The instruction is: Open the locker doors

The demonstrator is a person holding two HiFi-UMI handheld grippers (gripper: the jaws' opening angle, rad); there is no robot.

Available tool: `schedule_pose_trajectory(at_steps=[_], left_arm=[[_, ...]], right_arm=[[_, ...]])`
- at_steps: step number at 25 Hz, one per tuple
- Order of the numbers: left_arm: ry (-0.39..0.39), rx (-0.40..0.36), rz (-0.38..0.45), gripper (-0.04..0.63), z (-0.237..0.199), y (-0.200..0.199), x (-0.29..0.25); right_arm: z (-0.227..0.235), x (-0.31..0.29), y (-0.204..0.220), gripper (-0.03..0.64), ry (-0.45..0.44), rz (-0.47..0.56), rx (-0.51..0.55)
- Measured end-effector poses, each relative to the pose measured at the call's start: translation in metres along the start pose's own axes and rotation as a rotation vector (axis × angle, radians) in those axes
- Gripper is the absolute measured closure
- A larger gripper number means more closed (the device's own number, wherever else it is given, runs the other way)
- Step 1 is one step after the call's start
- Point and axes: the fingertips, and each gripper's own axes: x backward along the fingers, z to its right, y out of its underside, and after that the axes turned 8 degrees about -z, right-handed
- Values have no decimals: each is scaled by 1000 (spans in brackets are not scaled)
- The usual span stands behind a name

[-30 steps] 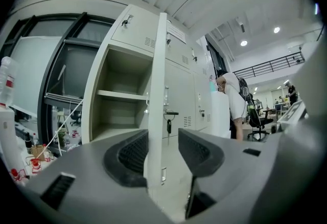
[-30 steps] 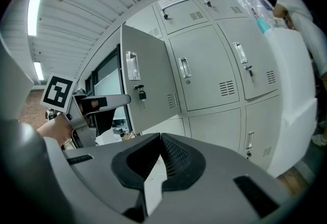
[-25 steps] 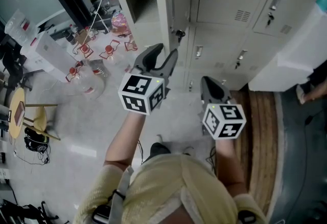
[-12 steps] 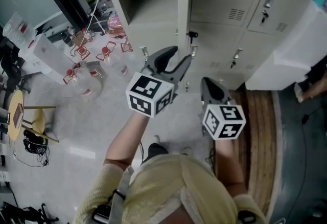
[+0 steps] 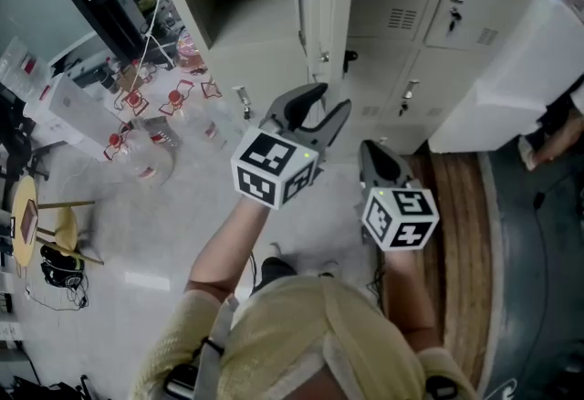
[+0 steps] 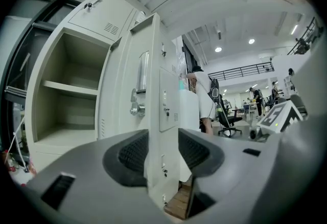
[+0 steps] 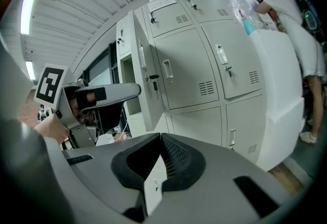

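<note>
- We hold the left gripper (image 5: 330, 100) level in front of the lockers, with its two jaws spread wide
- In the left gripper view the outer edge of the open locker door (image 6: 153, 105) lines up with the gap between those jaws, and we cannot tell whether either pad touches it
- That door stands swung out, edge-on to us, baring a compartment with a shelf (image 6: 69, 89)
- Our right gripper (image 5: 371, 152) sits lower and further right, its jaws pressed together on nothing
- The closed locker doors (image 5: 456, 5) fill the wall to the right
</note>
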Motion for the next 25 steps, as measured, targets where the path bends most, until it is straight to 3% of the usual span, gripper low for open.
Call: schedule_pose_trajectory(at_steps=[7, 13, 17, 25], left_arm=[[42, 9, -13, 431, 11, 3, -15], [29, 22, -16, 431, 7, 11, -10], [-23, 52, -23, 431, -8, 24, 4], [-208, 127, -43, 431, -42, 59, 49]], right_arm=[[15, 6, 2, 612, 27, -1, -13], [19, 3, 5, 612, 25, -2, -23], [15, 1, 7, 612, 8, -10, -20], [6, -3, 14, 612, -52, -31, 2]])
